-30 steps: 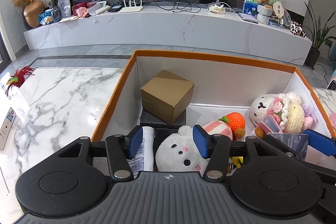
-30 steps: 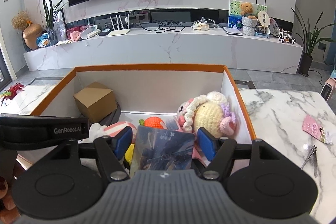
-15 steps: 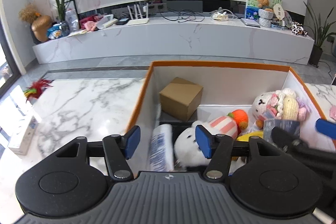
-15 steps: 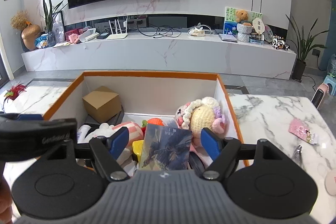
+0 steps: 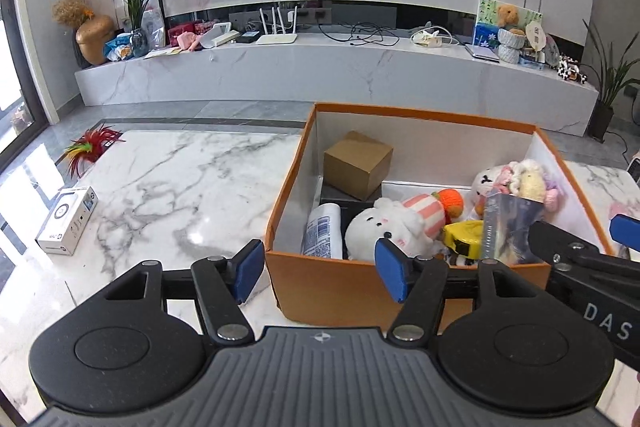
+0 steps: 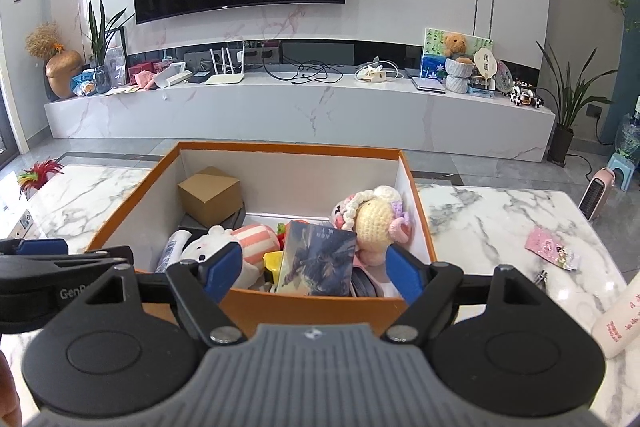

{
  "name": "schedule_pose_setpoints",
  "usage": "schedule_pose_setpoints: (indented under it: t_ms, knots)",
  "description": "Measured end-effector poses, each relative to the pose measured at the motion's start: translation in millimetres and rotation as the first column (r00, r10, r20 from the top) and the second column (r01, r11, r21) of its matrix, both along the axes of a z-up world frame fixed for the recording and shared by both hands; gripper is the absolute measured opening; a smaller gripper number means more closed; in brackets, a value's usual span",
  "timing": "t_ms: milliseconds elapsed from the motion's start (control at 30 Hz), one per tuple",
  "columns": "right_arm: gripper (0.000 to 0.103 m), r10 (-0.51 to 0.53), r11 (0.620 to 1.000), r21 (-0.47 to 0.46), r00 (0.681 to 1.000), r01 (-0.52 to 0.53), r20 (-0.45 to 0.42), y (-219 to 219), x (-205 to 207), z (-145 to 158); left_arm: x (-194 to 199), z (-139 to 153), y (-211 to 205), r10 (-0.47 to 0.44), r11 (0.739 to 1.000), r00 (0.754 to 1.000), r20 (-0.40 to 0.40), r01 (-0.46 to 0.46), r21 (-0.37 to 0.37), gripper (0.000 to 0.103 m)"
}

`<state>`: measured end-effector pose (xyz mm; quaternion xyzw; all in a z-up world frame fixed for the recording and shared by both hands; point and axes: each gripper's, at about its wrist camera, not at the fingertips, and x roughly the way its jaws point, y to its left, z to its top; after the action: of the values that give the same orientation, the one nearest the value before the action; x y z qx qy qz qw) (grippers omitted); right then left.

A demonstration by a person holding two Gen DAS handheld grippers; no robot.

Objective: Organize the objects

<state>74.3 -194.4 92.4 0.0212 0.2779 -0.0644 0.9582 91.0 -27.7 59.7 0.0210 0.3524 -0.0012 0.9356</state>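
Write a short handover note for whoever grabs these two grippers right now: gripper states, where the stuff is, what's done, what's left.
Left gripper: open, empty, jaws just been opening.
Right gripper: open, empty, jaws just been opening.
In the orange box: white tube, white bunny plush, dark booklet, brown carton, crochet doll.
Left on the marble table: white packet box, pink card, pale bottle.

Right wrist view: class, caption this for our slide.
Open right tool poised before an orange cardboard box of plush toys on a marble table.
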Motion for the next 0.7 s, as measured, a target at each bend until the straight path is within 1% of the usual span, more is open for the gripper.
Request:
schedule_pose_setpoints:
  t_ms: [100, 233, 567, 700]
  knots:
    - [0.08, -0.01, 1.0, 0.006, 1.0, 0.01, -0.001, 0.1, -4.3, 2.4, -6.6, 4.7, -0.8, 0.006, 1.0, 1.0, 0.019, -0.006, 0.004, 0.072]
    - [0.08, -0.007, 1.0, 0.003, 1.0, 0.007, 0.001, 2.7, -8.6, 6.6, -10.2, 9.6, -1.7, 0.001, 1.0, 1.0, 0.024, -0.001, -0.006, 0.072]
    - [0.081, -0.014, 1.0, -0.007, 1.0, 0.014, -0.001, 4.5, -12.0, 8.6, -13.0, 11.8, -1.4, -0.001, 1.0, 1.0, 0.012, 0.002, -0.011, 0.072]
    - [0.081, -0.012, 1.0, -0.011, 1.0, 0.012, -0.001, 5.4, -11.6, 9.1, -14.8, 12.8, -1.8, 0.007, 1.0, 1.0, 0.024, -0.007, -0.004, 0.077]
